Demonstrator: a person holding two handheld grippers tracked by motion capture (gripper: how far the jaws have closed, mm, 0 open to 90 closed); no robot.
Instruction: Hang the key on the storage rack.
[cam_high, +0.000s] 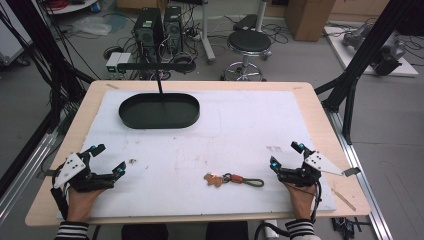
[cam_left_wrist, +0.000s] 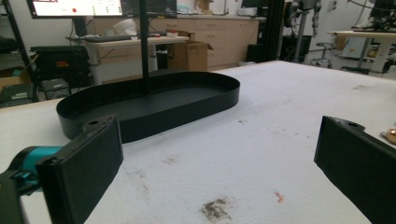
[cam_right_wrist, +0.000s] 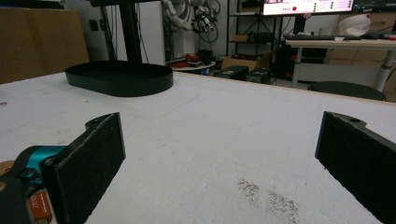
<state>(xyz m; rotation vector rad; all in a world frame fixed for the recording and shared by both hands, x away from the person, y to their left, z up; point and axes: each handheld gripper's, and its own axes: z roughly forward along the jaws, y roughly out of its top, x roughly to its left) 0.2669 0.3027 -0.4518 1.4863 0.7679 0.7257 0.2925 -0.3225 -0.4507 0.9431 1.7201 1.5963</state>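
We held the left gripper (cam_high: 106, 159) near the table's (cam_high: 310, 102) front left corner and the right gripper (cam_high: 285, 156) near its front right corner, both with jaws spread and nothing between them. The keychain (cam_high: 233, 179) lay by the front edge, nearer the right gripper. The black tray (cam_high: 159, 111) stood toward the far left.

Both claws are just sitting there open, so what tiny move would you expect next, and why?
Probably the right gripper swings inward toward the keychain. The keychain lies on the white mat between the two hands, nearer the right one, and nothing touches it. Both grippers rest wide open with nothing between their jaws, the left gripper farther off. The black oval tray at the far side looks a likely destination.
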